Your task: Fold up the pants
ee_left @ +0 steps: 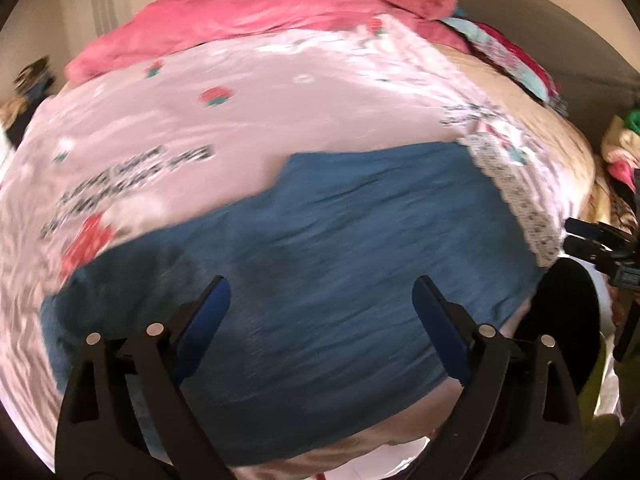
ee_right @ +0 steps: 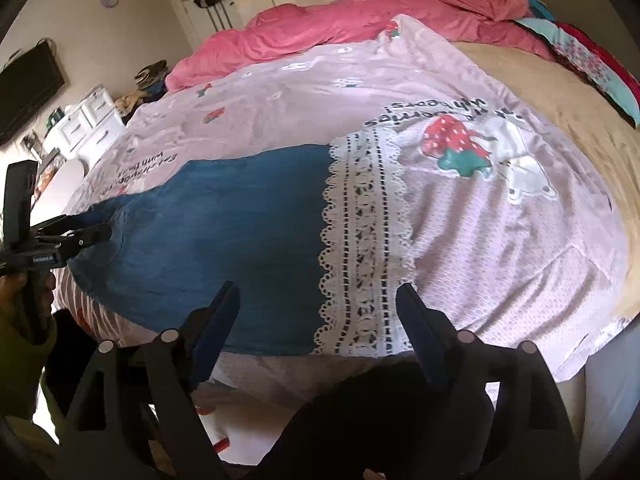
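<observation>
Now flat: blue pants (ee_left: 320, 248) lie on the pink blanket (ee_left: 240, 92) covering the bed.
Both the left gripper (ee_left: 320, 304) and right gripper (ee_right: 318, 308) hover spread, empty; soft, limp cloth probably wants pinching at an edge.

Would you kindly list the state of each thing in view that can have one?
Blue pants: lying flat on the bed, folded, held by neither gripper.
Left gripper: open, empty.
Right gripper: open, empty.
Pink sheet: spread out.
Pink duvet: bunched at the far side.

Blue pants (ee_left: 320, 248), strawberry-print pink bedspread (ee_left: 248, 120)
</observation>
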